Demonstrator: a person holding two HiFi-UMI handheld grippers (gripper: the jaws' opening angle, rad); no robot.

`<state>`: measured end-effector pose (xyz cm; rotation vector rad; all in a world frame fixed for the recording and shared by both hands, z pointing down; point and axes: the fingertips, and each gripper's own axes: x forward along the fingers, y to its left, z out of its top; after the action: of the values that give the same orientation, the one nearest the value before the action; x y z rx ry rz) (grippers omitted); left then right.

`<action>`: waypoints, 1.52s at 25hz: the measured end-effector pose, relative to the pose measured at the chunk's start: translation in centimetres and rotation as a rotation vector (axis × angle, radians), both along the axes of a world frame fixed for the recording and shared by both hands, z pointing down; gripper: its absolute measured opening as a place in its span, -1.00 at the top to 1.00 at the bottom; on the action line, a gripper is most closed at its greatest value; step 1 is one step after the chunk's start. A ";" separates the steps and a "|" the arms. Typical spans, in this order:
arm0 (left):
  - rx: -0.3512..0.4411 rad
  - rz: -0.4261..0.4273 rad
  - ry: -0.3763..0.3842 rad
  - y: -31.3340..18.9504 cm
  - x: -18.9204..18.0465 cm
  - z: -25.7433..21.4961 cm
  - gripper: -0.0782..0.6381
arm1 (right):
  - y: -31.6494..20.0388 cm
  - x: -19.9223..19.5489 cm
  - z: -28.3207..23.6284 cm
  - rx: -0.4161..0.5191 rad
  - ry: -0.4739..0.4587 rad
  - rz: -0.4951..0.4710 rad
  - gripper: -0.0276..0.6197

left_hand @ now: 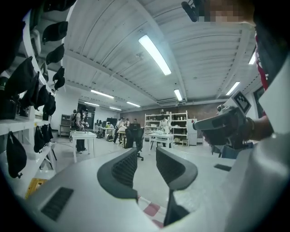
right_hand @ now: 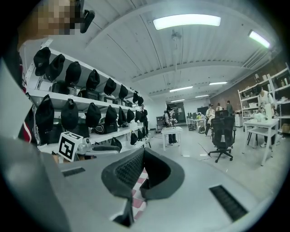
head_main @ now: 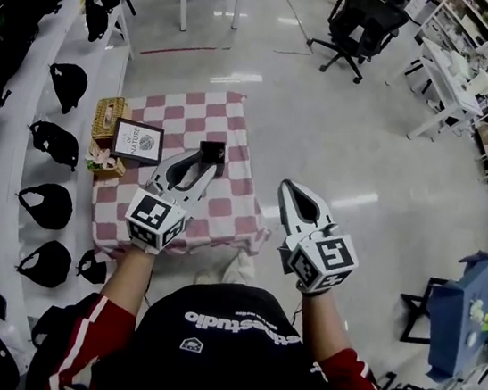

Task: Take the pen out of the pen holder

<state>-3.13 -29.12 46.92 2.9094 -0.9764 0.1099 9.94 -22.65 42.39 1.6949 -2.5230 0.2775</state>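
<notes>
A small black pen holder (head_main: 213, 149) stands on the table with a red and white checked cloth (head_main: 236, 199). I cannot make out a pen in it. My left gripper (head_main: 205, 164) hovers over the cloth with its tips right at the holder. Its jaws stand open, and in the left gripper view nothing lies between the left gripper's fingers (left_hand: 146, 156). My right gripper (head_main: 285, 187) hangs to the right of the table over the floor. In the right gripper view its (right_hand: 142, 153) jaw tips meet with nothing in them.
On the table's left side stand a framed picture (head_main: 137, 141), a wicker basket (head_main: 109, 115) and a small flower ornament (head_main: 101, 159). A shelf with black bags (head_main: 66, 83) runs along the left. An office chair (head_main: 363, 22) and white tables (head_main: 440, 82) stand farther off.
</notes>
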 end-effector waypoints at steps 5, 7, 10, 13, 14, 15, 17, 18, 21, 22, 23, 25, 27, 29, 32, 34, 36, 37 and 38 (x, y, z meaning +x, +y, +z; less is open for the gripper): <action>-0.029 -0.009 -0.035 -1.9 1.1 2.7 0.44 | -1.8 0.8 0.9 -0.029 -0.005 -0.010 0.91; -0.040 -0.015 -0.052 -2.6 1.6 3.8 0.44 | -2.5 1.0 1.2 -0.033 -0.003 -0.016 0.91; -0.070 -0.027 -0.084 -3.5 2.2 5.5 0.44 | -3.5 1.2 1.1 -0.036 -0.015 -0.021 0.91; -0.099 -0.041 -0.111 -3.9 2.8 7.3 0.44 | -4.0 1.8 1.7 -0.037 -0.010 -0.032 0.91; -0.108 -0.049 -0.115 -4.1 3.0 8.0 0.44 | -4.2 2.0 2.0 -0.038 -0.010 -0.037 0.91; -0.117 -0.058 -0.117 -4.3 3.1 8.5 0.44 | -4.4 2.2 2.1 -0.042 -0.014 -0.042 0.91; -0.135 -0.072 -0.117 -4.7 3.4 9.5 0.44 | -4.9 2.5 2.4 -0.055 -0.029 -0.051 0.91; -0.143 -0.077 -0.116 -5.0 3.6 9.9 0.44 | -5.2 2.5 2.6 -0.059 -0.037 -0.055 0.91; -0.163 -0.098 -0.118 -5.8 4.1 11.2 0.44 | -6.3 2.7 3.1 -0.059 -0.041 -0.064 0.91; -0.167 -0.107 -0.120 -6.1 4.3 11.6 0.44 | -6.7 2.9 3.3 -0.057 -0.044 -0.063 0.91; -0.170 -0.117 -0.123 -6.4 4.4 12.0 0.44 | -7.1 3.2 3.5 -0.055 -0.055 -0.060 0.91; -0.174 -0.133 -0.133 -6.9 4.7 12.7 0.44 | -7.8 3.6 3.9 -0.058 -0.089 -0.061 0.91; -0.183 -0.146 -0.149 -7.4 5.0 13.7 0.44 | -8.6 3.9 4.2 -0.068 -0.109 -0.075 0.91; -0.197 -0.165 -0.161 -8.1 5.2 15.0 0.44 | -9.3 4.0 4.6 -0.077 -0.104 -0.089 0.91; -0.218 -0.191 -0.181 -9.0 5.3 16.9 0.44 | -10.3 4.2 5.4 -0.092 -0.101 -0.106 0.91; -0.235 -0.204 -0.195 -9.4 5.5 18.1 0.44 | -10.7 4.3 5.9 -0.104 -0.107 -0.122 0.91; -0.247 -0.216 -0.203 -9.8 5.7 19.0 0.44 | -11.1 4.6 6.3 -0.114 -0.107 -0.135 0.91; -0.252 -0.222 -0.207 -10.0 5.8 19.4 0.44 | -11.3 4.7 6.5 -0.119 -0.109 -0.140 0.91; -0.258 -0.229 -0.210 -10.2 5.9 19.8 0.44 | -11.5 4.9 6.7 -0.125 -0.113 -0.146 0.91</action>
<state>2.73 -39.35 66.75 2.5705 -1.2166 0.4957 14.83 -34.19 49.08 1.4814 -2.6298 0.5204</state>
